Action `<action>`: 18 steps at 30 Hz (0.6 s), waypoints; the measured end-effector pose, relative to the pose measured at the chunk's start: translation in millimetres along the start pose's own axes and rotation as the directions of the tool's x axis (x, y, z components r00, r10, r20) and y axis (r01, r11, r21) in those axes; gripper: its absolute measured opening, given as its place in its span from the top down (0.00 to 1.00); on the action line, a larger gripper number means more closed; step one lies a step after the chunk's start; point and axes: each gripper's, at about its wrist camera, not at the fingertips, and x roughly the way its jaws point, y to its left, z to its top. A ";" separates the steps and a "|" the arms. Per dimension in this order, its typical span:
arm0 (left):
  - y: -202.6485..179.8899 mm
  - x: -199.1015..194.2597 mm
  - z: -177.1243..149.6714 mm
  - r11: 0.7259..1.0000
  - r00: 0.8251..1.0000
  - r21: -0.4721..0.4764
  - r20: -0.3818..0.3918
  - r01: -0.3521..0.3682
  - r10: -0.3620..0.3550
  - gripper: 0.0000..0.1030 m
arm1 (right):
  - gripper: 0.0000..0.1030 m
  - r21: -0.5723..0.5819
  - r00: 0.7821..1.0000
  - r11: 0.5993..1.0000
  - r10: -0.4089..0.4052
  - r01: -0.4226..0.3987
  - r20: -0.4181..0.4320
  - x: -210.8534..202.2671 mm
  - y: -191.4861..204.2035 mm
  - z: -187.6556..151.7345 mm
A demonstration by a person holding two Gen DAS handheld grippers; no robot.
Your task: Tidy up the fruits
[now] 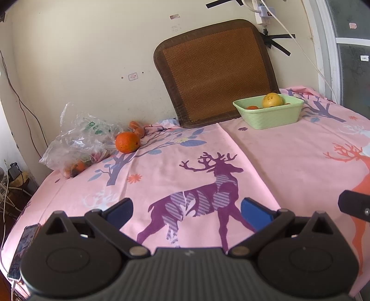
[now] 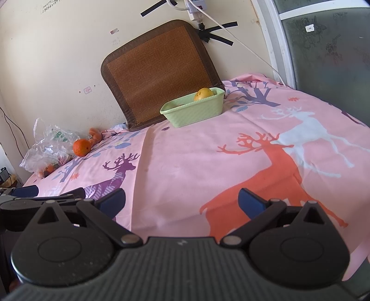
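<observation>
A light green basket (image 1: 270, 117) (image 2: 196, 111) stands at the back of the pink table and holds a yellow fruit (image 1: 272, 100) (image 2: 203, 93) and small orange fruits (image 1: 252, 107). A loose orange (image 1: 127, 142) (image 2: 81, 147) lies at the back left beside a clear plastic bag (image 1: 78, 141) (image 2: 49, 145) with more fruit inside. Another orange fruit (image 1: 137, 128) (image 2: 96, 134) lies behind it. My left gripper (image 1: 186, 211) is open and empty near the front. My right gripper (image 2: 182, 201) is open and empty, to its right.
A brown woven mat (image 1: 217, 74) (image 2: 159, 74) leans on the wall behind the basket. A phone (image 1: 23, 250) lies at the table's front left edge. Cables and a power strip (image 1: 262, 12) hang on the wall. A window frame (image 2: 275, 44) is at the right.
</observation>
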 end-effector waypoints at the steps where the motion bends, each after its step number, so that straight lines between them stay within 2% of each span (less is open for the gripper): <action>1: -0.4 -0.1 0.1 1.000 1.000 0.001 0.001 0.000 0.000 0.00 | 0.00 0.000 1.000 1.000 0.000 0.000 0.000 0.0 0.2 -0.2; 18: -3.2 -1.1 0.1 1.000 1.000 0.001 0.002 0.022 -0.022 0.00 | 0.00 -0.009 1.000 1.000 -0.016 0.017 0.025 -3.3 1.8 1.5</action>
